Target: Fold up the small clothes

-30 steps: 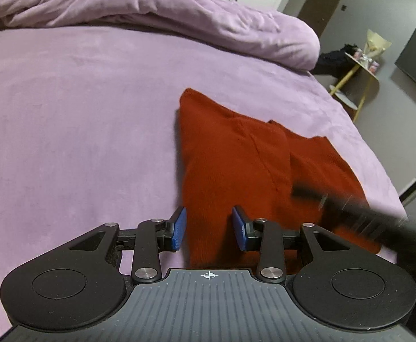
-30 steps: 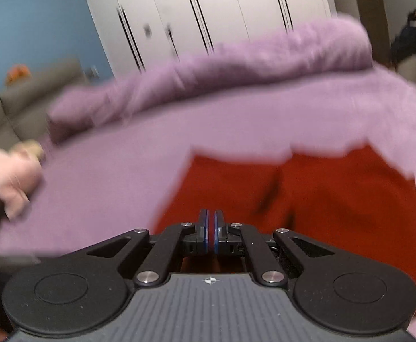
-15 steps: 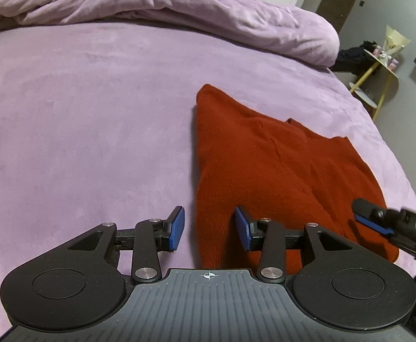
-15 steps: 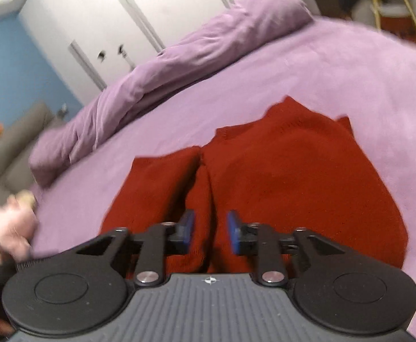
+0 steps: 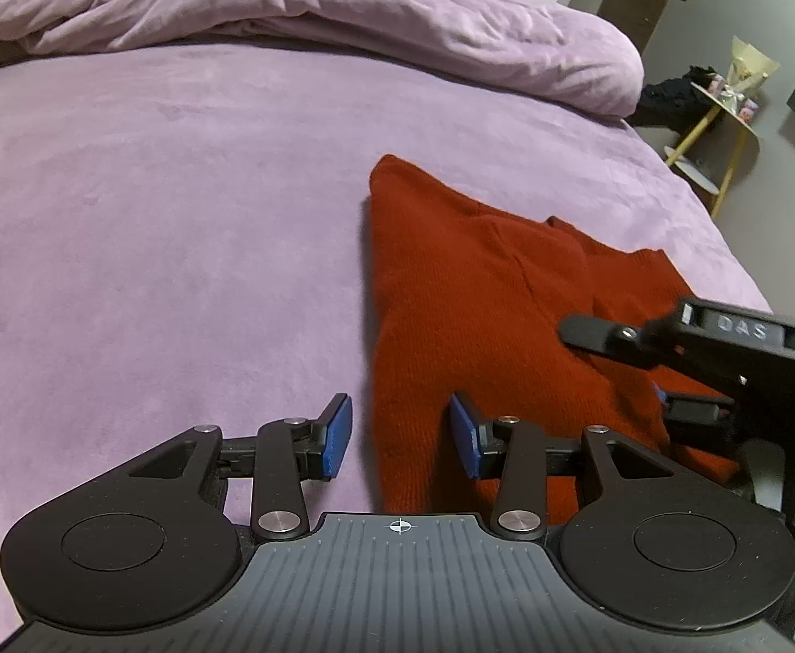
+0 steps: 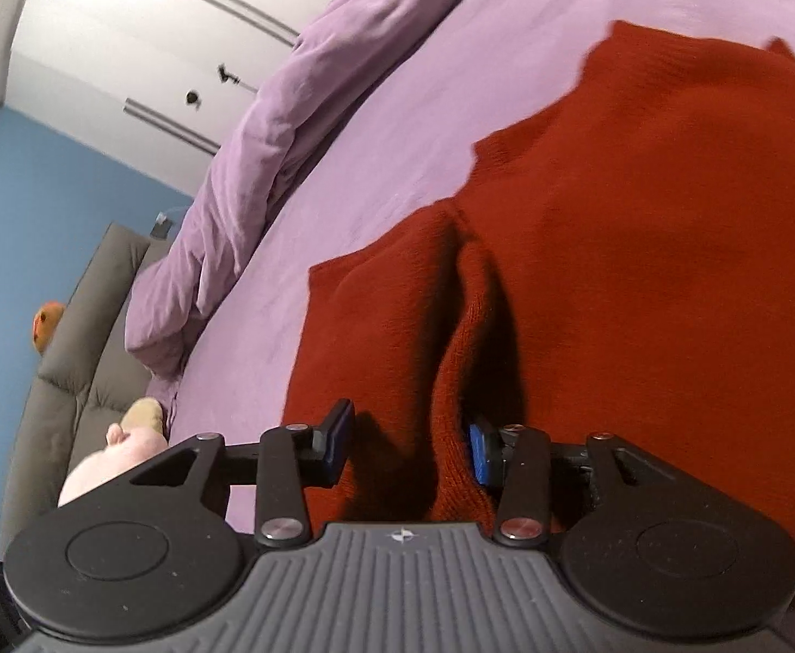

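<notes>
A red knitted garment [image 5: 468,294] lies partly folded on the purple bed [image 5: 152,207]. My left gripper [image 5: 400,438] is open, its jaws straddling the garment's near left edge. My right gripper [image 6: 408,443] is open and low over the garment [image 6: 642,250], straddling a raised fold [image 6: 462,381]; the right pad is tucked under a flap. The right gripper also shows in the left wrist view [image 5: 685,359], over the garment's right side.
A rumpled purple duvet [image 5: 315,16] lies along the far side of the bed. A yellow-legged side table [image 5: 723,109] stands beyond the bed's right edge. A grey sofa [image 6: 71,353] with an orange toy [image 6: 46,324] stands at the left. White wardrobe doors [image 6: 152,54] stand behind.
My right gripper went from shut to open and dropped low onto the garment, tilting. My left gripper stayed open and shifted slightly at the garment's near edge.
</notes>
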`<state>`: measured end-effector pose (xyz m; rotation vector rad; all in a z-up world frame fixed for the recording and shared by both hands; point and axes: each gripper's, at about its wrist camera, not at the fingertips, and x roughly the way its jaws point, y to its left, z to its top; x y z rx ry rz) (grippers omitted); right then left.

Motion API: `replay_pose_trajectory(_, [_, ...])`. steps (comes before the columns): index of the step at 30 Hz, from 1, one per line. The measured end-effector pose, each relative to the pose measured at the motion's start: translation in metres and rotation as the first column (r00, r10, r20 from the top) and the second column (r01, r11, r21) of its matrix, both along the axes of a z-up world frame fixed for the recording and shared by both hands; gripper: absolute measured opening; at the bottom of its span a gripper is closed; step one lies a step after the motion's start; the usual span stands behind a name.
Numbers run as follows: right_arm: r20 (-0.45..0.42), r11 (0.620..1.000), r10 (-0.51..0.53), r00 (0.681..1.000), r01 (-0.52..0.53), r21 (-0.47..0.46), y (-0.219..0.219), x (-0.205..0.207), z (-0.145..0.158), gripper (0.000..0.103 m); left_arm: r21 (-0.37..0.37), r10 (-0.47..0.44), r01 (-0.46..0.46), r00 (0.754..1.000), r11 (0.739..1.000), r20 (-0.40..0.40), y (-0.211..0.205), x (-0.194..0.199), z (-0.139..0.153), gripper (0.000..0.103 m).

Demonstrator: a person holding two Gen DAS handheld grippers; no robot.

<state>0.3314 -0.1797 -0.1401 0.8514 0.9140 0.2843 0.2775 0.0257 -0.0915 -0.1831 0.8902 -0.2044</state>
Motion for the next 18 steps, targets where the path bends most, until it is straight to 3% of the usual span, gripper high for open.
replay_pose_trajectory(2, [0.003, 1.0, 0.006, 1.0, -0.006, -0.01, 0.003, 0.002, 0.001, 0.038, -0.004, 0.002, -0.002, 1.0, 1.0, -0.001, 0.0, 0.0, -0.001, 0.045])
replay_pose_trajectory(7, [0.034, 0.99, 0.036, 0.999, -0.031, -0.137, 0.01, 0.0, 0.013, 0.011, 0.0, -0.005, 0.005, 1.0, 1.0, -0.006, -0.001, -0.006, 0.002, 0.045])
replay_pose_trajectory(12, [0.125, 0.939, 0.08, 0.989, -0.033, -0.341, 0.019, -0.013, 0.043, 0.009, -0.016, -0.017, 0.017, 1.0, 1.0, -0.002, -0.001, -0.029, 0.008, 0.045])
replay_pose_trajectory(18, [0.204, 0.909, 0.07, 0.976, 0.022, -0.416, 0.006, -0.029, 0.073, 0.009, 0.016, -0.095, 0.095, 0.995, 0.995, 0.003, -0.025, -0.036, 0.005, 0.046])
